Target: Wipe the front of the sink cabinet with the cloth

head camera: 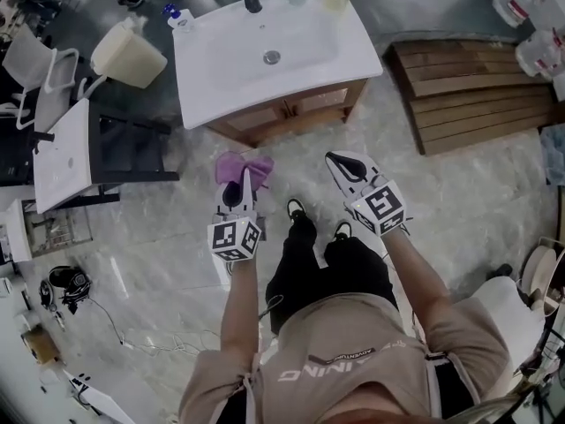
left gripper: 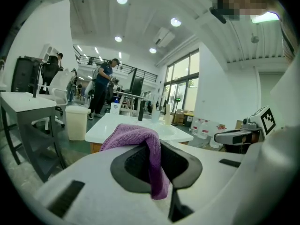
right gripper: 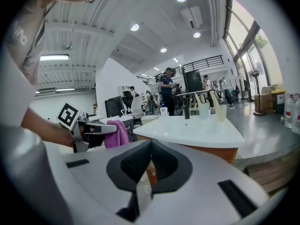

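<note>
The left gripper (head camera: 239, 184) is clamped on the purple microfibre cloth (left gripper: 137, 136), which is pinched between its jaws and drapes over their tips. The right gripper (right gripper: 144, 170) has its jaws closed together with nothing between them. Both grippers are held side by side in front of the white-topped wooden sink cabinet (head camera: 290, 113). The cloth is near the cabinet front but clear of it.

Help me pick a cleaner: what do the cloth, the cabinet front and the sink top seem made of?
Purple cloth: likely microfibre, from its fuzzy nap. Sink cabinet front: wood or veneer, warm brown, matte. Sink top: ceramic or resin, smooth seamless white; cannot tell which.
</note>
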Available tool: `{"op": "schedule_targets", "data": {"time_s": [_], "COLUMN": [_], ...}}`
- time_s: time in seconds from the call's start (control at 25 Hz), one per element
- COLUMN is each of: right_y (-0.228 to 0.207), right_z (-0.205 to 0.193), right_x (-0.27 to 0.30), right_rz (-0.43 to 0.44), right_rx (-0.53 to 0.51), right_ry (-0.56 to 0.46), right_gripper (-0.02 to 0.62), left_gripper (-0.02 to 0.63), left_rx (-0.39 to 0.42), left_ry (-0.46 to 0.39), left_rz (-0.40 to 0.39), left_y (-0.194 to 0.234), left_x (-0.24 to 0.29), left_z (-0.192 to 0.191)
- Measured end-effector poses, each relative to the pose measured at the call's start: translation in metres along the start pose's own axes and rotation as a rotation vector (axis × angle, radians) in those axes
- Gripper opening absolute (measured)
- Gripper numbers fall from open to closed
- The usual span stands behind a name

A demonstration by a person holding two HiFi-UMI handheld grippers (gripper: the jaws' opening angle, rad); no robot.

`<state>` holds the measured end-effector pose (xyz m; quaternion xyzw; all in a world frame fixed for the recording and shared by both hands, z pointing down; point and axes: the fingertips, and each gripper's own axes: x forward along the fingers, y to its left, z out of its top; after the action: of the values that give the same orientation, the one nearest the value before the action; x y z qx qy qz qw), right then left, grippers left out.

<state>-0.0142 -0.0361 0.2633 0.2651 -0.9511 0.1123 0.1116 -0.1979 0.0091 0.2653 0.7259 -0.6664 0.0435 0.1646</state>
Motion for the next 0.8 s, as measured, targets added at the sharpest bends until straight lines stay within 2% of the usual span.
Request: {"op": "schedule_targets", "data": {"time_s": [0.24, 0.56, 0.8], "right_y": [-0.045, -0.08, -0.078], "right_z": [-0.086, -0.195, -0.267], "right_x": [0.067, 0.152, 0.202], "right_rz": [0.015, 0.04, 0.159], "right_rx": [-0.021, -0.056, -0.162], "right_ry": [-0.034, -0.131, -0.182], "right_gripper": [0.011, 0.011, 0.011], "left_gripper": [0.037, 0.037, 0.037], "left_rx": [0.014, 0.008, 0.009], "left_ry": [-0.052, -0.121, -0.196], "left_rz": [0.023, 0.07, 0.134], "left_y": [0.037, 0.101, 0.152], "left_x": [0.065, 0.133, 0.164], "left_z": [-0.071, -0.174, -0.211]}}
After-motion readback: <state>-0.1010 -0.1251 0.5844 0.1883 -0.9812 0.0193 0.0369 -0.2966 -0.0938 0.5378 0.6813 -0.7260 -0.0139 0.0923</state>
